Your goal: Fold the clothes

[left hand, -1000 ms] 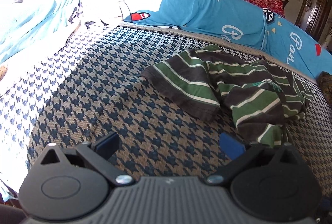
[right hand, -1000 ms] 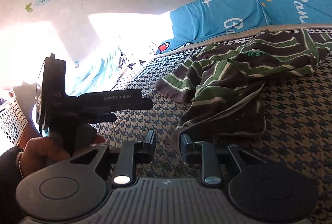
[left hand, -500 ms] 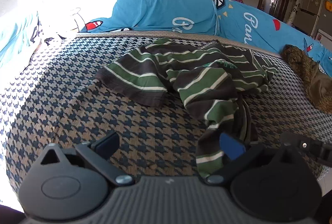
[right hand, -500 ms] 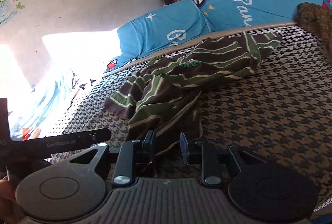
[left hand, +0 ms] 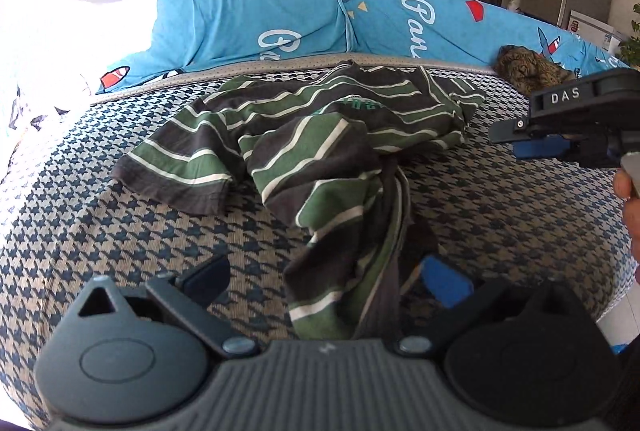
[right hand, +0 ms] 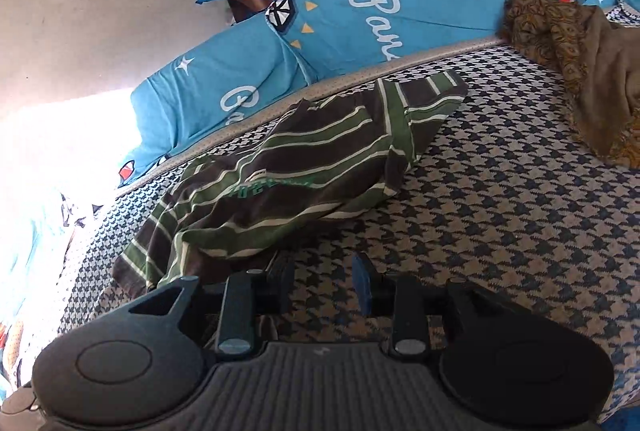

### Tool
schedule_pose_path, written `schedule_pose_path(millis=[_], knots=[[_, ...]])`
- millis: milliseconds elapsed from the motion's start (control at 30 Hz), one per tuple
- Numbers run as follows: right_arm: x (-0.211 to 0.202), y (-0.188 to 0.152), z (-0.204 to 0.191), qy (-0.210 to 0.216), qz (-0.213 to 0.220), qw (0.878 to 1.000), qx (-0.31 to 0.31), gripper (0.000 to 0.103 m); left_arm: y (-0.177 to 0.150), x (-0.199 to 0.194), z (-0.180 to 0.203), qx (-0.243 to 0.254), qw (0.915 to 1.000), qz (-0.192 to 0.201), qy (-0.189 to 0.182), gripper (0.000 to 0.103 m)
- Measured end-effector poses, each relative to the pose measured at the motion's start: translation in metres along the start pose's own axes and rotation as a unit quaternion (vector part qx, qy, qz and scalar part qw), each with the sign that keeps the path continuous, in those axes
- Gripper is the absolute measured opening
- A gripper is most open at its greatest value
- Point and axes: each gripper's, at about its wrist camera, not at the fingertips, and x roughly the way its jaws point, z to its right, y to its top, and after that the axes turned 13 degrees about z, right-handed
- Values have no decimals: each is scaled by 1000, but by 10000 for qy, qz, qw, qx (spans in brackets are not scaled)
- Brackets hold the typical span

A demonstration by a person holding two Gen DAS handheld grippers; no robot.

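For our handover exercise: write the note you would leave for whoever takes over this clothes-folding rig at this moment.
Left gripper: open, a hanging edge of the striped shirt between its fingers, not pinched.
Right gripper: jaws opening, nothing between them; the shirt lies just beside its left finger.
Shirt: crumpled on the houndstooth bed cover. A brown patterned garment waits at the far right.
Done: no fold yet.
Left: spread the shirt flat, fold it, then the brown one.

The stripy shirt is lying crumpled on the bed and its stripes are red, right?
Not quite. The stripy shirt is lying crumpled on the bed, but its stripes are green with thin white lines on dark grey, not red. The left wrist view shows this clearly.
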Motion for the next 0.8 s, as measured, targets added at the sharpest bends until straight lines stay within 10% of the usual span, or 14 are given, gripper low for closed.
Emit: schedule_pose_path(millis=[800], knots=[[116, 19, 61, -552, -433, 9868, 1457, 34, -14, 38, -14, 223, 9882, -326, 1479, 103]])
